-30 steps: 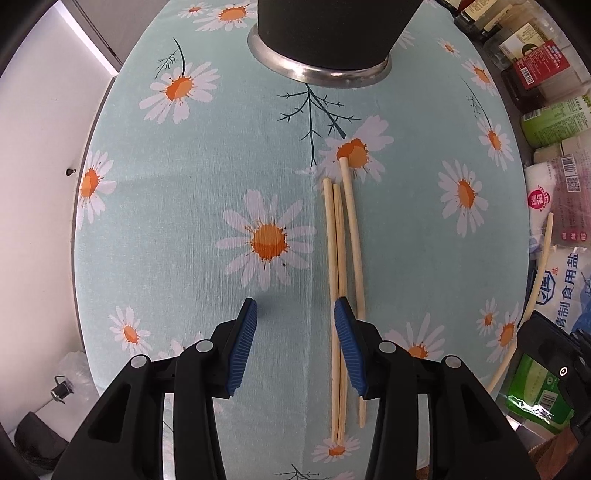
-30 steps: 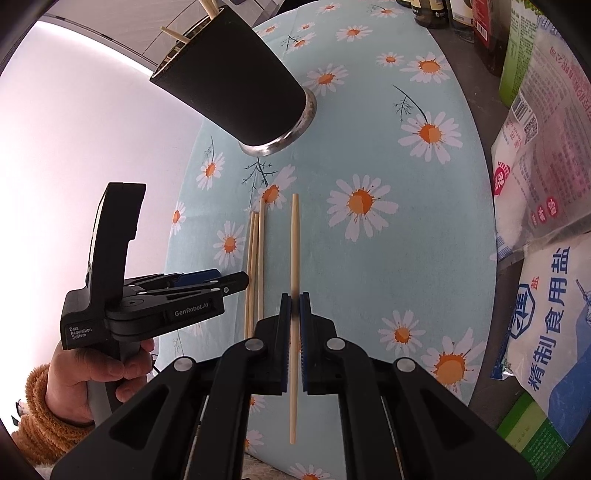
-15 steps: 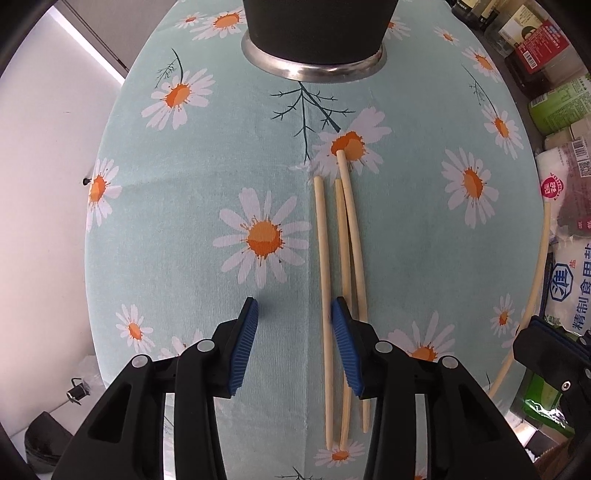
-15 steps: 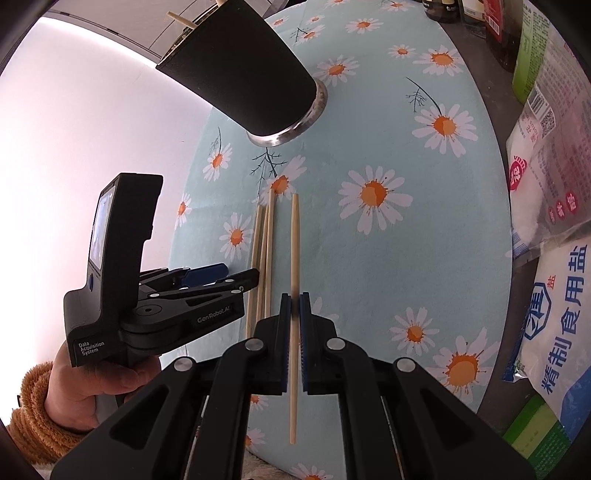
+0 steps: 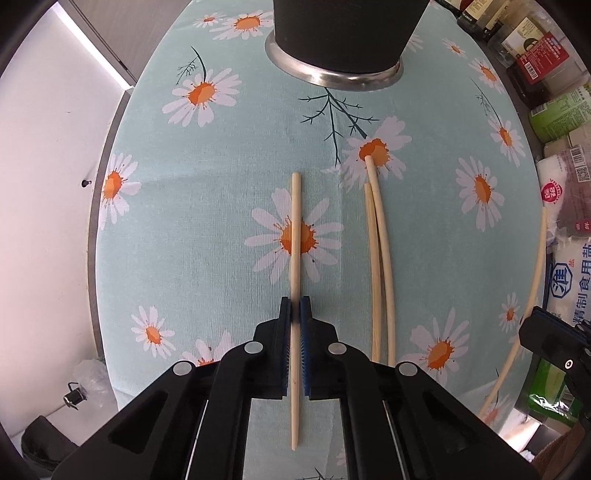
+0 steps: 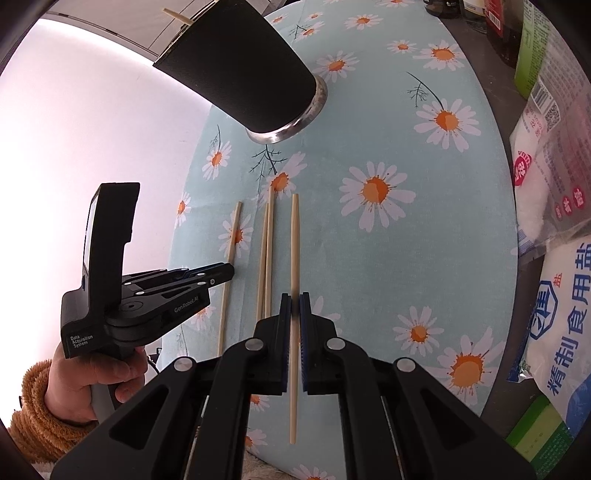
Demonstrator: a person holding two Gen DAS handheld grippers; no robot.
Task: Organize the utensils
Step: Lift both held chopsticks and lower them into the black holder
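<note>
**A:** Left wrist view first. Our left tool [image 5: 294,314] is clamped on one chopstick [image 5: 295,229], which lies across a daisy on the table [image 5: 207,206] and points toward the black cup [image 5: 343,33] at the far end. Just to its right a pair of chopsticks [image 5: 380,258] lies loose on the cloth, touching each other. Another stick curves along the right edge, near the salt bags [image 5: 569,280].

**B:** Right wrist view: our right tool [image 6: 294,306] is pinched shut on its own chopstick [image 6: 294,243], which looks lifted off the cloth, though we can't be sure. The left tool [image 6: 218,271] shows up at the left, in a hand [image 6: 92,380] with a fuzzy brown sleeve [image 6: 33,417]. A stick tip or two pokes out of the cup [image 6: 243,70] already.

**A:** So we'd say we're somewhere in the middle: a couple in the cup, two gripped, two waiting on the table.

**B:** They're plain pale wood, thin, round and smooth, tapering slightly. They'd probably roll or pivot in the grip if we tilt them carelessly.
</note>
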